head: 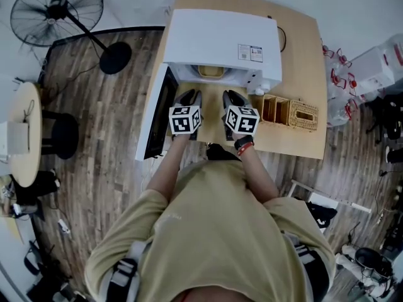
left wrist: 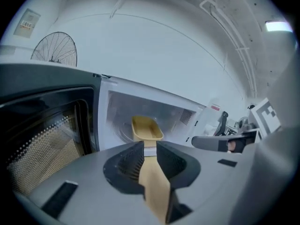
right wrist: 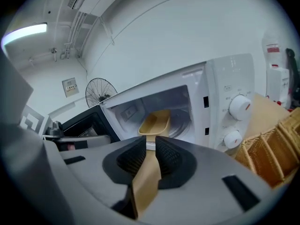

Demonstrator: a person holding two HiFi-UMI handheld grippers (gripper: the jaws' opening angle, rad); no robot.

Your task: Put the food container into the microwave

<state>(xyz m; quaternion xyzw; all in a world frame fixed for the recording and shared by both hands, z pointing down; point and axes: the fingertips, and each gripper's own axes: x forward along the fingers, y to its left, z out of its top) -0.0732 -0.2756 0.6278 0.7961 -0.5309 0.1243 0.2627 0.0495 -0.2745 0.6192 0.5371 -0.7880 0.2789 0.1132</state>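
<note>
Yellow food container (head: 211,72) sits inside open microwave (head: 220,39). Left gripper (left wrist: 150,149) and right gripper (right wrist: 151,146) in front, jaws each a narrow slit apart, empty

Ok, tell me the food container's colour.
Mustard yellow food container, clearest in the right gripper view.

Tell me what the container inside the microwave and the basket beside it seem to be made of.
The food container: probably plastic, mustard-yellow, smooth and matte, with rounded moulded corners. The basket: woven wicker or rattan, natural tan; the open weave shows clearly.
</note>
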